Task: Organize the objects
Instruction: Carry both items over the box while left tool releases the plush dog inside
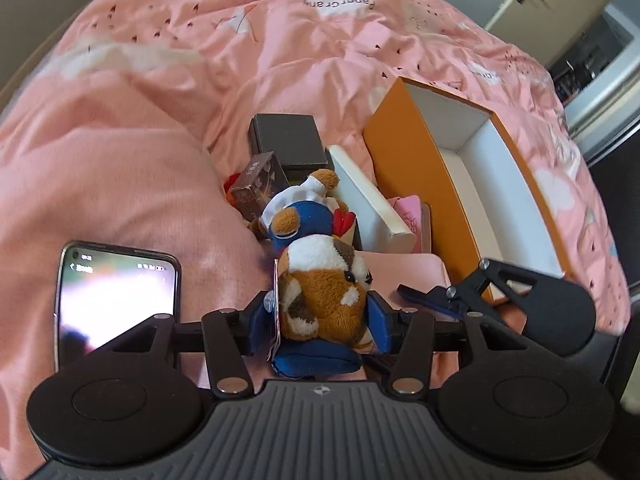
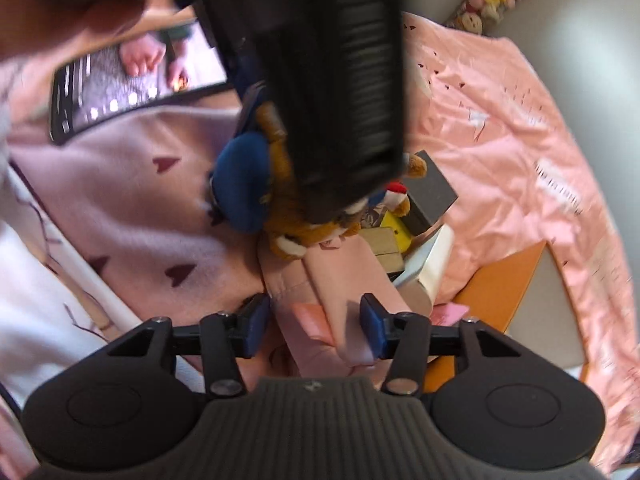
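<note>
A rumpled pink duvet (image 1: 168,128) printed with small dark paper cranes covers the bed and fills both views. On it, toward the right of the left wrist view, lies an open orange box (image 1: 404,152) with a white, bare interior. Beside the box's near wall a long white box (image 1: 372,208) leans on the heap of objects, with a dark grey square box (image 1: 288,140) behind it and a small brown patterned carton (image 1: 256,188) to the left. A smartphone (image 1: 116,304) with a lit screen lies on the duvet at the left. The left gripper (image 1: 322,316) pinches a brown-and-white plush toy (image 1: 324,284) in a blue outfit, its blue pads pressed into the fur on both sides; the toy sits in front of the heap, short of the orange box. A second plush in blue and white (image 1: 304,208) lies just behind it. In the right wrist view the right gripper (image 2: 316,324) stands spread over a pink fabric pouch (image 2: 340,280), the pads clear of it on both sides. A small pink card (image 2: 452,314) shows near the orange box's edge.
</note>
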`<state>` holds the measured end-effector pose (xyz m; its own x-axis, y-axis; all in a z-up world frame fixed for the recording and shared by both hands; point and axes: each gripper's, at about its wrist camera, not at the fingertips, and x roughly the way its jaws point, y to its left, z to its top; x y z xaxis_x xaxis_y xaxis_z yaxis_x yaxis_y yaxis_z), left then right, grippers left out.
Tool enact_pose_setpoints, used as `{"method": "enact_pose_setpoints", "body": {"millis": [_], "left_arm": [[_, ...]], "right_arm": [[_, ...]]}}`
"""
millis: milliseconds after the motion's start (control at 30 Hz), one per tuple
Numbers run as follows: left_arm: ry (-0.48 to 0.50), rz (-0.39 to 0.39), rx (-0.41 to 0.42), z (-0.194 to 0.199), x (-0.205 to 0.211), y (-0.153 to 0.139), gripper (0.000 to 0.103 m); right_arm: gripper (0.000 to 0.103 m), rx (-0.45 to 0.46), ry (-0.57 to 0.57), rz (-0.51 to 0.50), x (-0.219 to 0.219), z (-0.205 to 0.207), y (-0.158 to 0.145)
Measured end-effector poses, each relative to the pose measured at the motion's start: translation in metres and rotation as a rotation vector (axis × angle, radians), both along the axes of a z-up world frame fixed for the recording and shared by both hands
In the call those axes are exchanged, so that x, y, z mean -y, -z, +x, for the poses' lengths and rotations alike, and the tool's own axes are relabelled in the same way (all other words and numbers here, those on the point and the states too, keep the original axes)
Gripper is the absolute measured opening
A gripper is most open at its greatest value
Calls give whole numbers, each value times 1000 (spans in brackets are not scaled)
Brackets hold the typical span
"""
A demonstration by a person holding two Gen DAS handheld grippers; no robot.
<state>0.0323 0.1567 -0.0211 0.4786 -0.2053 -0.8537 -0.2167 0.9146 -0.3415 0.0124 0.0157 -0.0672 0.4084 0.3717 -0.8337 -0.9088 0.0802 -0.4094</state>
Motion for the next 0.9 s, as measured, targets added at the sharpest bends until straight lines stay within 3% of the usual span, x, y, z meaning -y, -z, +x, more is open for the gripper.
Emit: {"method": "enact_pose_setpoints", "body": {"millis": [167, 267, 467, 667, 900], "left_arm": [[20, 33, 33, -1, 7, 1, 54], [31, 61, 129, -10, 9, -12, 51], [-6, 36, 274, -16, 5, -50, 50], [-13, 42, 388, -5, 16, -84, 50], [83, -45, 434, 32, 64, -95, 50]], "right_arm": [[42, 42, -24, 8, 6, -2, 4], [34, 46, -14, 41, 13, 3, -4], [26, -12, 66, 170, 35, 24, -43], [25, -142, 236, 380, 67, 56, -93], [26, -334, 570, 634, 147, 114, -123]]}}
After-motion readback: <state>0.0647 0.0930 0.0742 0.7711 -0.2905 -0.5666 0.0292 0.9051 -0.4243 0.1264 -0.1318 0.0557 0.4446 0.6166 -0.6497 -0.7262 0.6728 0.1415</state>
